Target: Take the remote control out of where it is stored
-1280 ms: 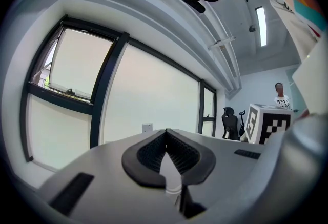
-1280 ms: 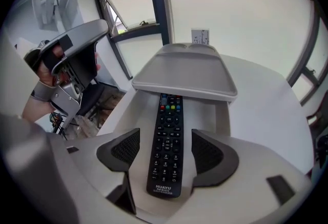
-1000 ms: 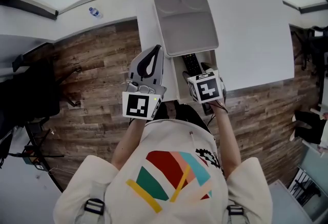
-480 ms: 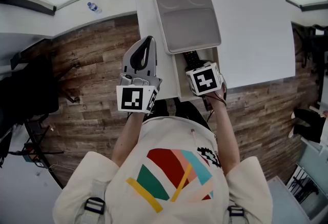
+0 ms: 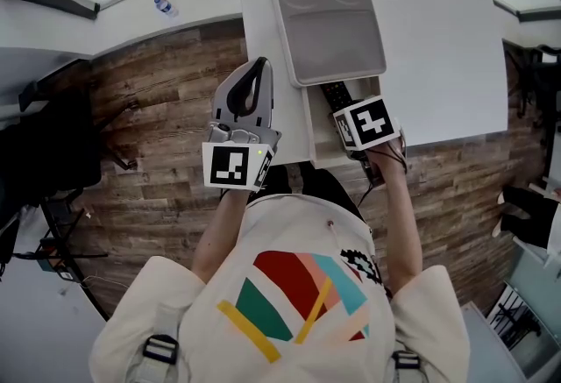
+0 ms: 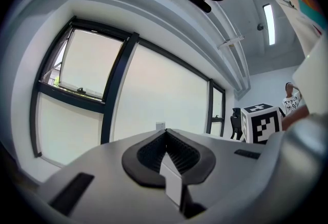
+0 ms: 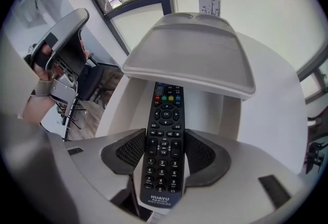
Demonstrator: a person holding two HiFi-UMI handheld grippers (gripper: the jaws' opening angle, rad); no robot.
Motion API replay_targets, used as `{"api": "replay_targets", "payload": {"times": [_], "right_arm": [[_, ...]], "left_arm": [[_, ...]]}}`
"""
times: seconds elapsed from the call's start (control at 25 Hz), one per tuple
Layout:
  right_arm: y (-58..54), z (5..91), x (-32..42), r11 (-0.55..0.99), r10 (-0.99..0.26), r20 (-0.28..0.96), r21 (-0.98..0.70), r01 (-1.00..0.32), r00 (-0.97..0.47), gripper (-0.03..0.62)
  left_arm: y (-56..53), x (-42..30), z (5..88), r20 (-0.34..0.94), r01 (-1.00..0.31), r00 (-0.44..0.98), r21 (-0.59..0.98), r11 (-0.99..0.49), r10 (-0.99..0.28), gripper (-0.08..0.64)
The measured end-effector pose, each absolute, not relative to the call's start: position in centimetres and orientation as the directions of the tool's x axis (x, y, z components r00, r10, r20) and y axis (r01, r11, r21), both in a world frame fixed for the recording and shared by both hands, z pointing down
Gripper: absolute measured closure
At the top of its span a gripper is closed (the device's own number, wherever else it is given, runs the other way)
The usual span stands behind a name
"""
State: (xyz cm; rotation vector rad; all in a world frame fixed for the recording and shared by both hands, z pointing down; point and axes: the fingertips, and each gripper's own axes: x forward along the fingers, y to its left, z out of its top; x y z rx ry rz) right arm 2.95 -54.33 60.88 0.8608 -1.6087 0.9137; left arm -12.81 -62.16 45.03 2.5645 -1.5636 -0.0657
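My right claw (image 7: 165, 142) is clenched on the remote (image 7: 166, 107): both ribbed pads press its long sides about midway along, buttons facing up. The remote lies lengthwise in the open white drawer (image 7: 228, 113) at the near edge of the table (image 5: 438, 39). Its far end, with the coloured buttons, reaches just under the near lip of the grey tray (image 7: 189, 56), and its near end points back at me. The tray sits on the tabletop above the drawer and has 2 round hollows at its far end.

My left claw (image 6: 165, 135) is shut on nothing, its 2 tips meeting. It is held over the wood floor (image 5: 158, 109), just left of the table, and aims up at the windows (image 6: 87, 89). A small bottle (image 5: 163, 6) lies far off to the left.
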Motion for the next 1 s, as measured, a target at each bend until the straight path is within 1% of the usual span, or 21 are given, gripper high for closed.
{"api": "replay_targets", "payload": {"times": [0.12,0.32,0.64,0.84,1.0], "right_arm": [[-54.1,60.4,3.0,0.457,-0.043,0.98,-0.152,-0.877,-0.192,0.35],[-53.4,59.9,3.2,0.471,-0.042,0.986,-0.125,-0.873,-0.163,0.35],[-50.9,58.8,3.1,0.472,-0.02,0.984,-0.147,-0.869,-0.177,0.35],[-49.5,57.3,3.5,0.439,-0.055,0.97,-0.188,-0.879,-0.235,0.35],[-49.1,55.6,3.8,0.429,-0.125,0.954,-0.196,-0.882,-0.273,0.35]], "left_arm": [[-62.1,-13.2,45.1,0.032,-0.885,0.451,0.147,-0.442,-0.892,0.552],[-62.1,-13.5,45.2,0.028,-0.888,0.441,0.159,-0.432,-0.897,0.552],[-61.7,-12.9,45.0,0.026,-0.884,0.449,0.157,-0.44,-0.893,0.552],[-61.6,-12.1,44.1,0.004,-0.88,0.459,0.141,-0.454,-0.888,0.552],[-61.3,-11.2,43.3,-0.007,-0.873,0.473,0.129,-0.47,-0.881,0.552]]}}
